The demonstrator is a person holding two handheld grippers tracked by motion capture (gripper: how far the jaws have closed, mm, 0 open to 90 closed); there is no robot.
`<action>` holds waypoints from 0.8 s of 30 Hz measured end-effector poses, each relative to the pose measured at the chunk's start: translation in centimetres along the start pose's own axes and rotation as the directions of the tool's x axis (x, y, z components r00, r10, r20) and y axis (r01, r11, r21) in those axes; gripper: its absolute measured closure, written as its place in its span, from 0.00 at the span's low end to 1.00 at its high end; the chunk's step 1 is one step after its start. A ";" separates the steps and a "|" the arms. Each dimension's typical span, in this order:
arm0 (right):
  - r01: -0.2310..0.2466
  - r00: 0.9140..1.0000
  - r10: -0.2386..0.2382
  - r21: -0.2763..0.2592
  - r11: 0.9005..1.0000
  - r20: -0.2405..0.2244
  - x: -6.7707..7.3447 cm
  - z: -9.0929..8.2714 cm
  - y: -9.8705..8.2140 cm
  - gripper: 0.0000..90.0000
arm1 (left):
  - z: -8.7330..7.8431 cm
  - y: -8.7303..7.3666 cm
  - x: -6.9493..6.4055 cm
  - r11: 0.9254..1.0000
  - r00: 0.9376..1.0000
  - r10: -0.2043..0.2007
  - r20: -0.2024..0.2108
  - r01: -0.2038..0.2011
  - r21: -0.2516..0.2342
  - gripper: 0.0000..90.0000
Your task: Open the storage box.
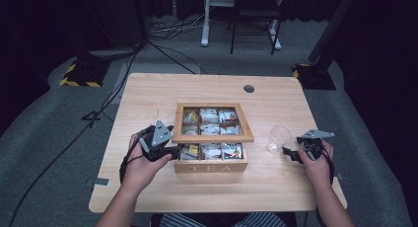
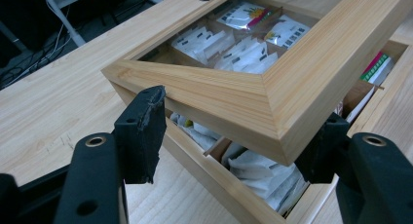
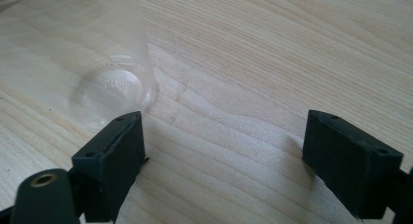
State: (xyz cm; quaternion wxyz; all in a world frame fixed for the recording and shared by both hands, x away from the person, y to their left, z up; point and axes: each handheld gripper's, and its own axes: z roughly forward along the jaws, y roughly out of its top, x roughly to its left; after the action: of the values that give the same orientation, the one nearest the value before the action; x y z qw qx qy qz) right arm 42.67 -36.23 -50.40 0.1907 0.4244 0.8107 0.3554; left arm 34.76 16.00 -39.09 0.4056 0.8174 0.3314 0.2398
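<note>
Looking down on the tabletop [image 1: 148, 98], we see a wooden tea box [image 1: 211, 160] standing near the middle, a little toward the near edge, with "TEA" on its front wall. Its glass-paned lid [image 1: 212, 123] is partly raised, the front rail lifted clear of the box body so the tea bags [image 1: 212, 150] in the front compartments show below it. Our left gripper [image 1: 170, 149] sits at the box's left front corner. In the left gripper view its fingers [image 2: 143, 129] stand apart on either side of the lid's near corner [image 2: 272, 112], spread wider than the wood between them; we cannot tell whether either pad touches the frame. More packets lie in the compartments seen through the pane [image 2: 238, 41].

Toward the right edge, a clear plastic cup [image 1: 279, 138] stands upright, well apart from the box. Our right gripper [image 1: 292, 154] rests just beside it on the near right side, fingers [image 3: 114, 158] released and wide apart with bare wood between them; one finger lies close to the cup's base [image 3: 114, 90].
</note>
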 end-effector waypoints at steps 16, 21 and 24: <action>0.000 1.000 0.000 -0.001 1.000 0.000 0.0 0.0 0.0 0.18 | -0.5 2.0 1.2 0.998 0.999 -0.040 0.009 0.041 -0.055 0.45; -0.001 1.000 0.001 0.000 1.000 0.000 0.0 0.0 0.0 0.18 | -0.5 2.4 1.7 0.994 0.997 -0.070 0.017 0.071 -0.078 0.46; -0.001 1.000 0.001 0.001 1.000 -0.001 0.0 0.0 0.0 0.18 | -0.5 2.6 1.8 0.993 0.997 -0.082 0.010 0.082 -0.087 0.47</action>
State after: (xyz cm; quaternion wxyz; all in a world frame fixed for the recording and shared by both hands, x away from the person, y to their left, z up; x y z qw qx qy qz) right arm 42.66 -36.25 -50.39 0.1899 0.4249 0.8106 0.3555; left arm 36.53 16.45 -36.45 0.4513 0.7854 0.3527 0.2345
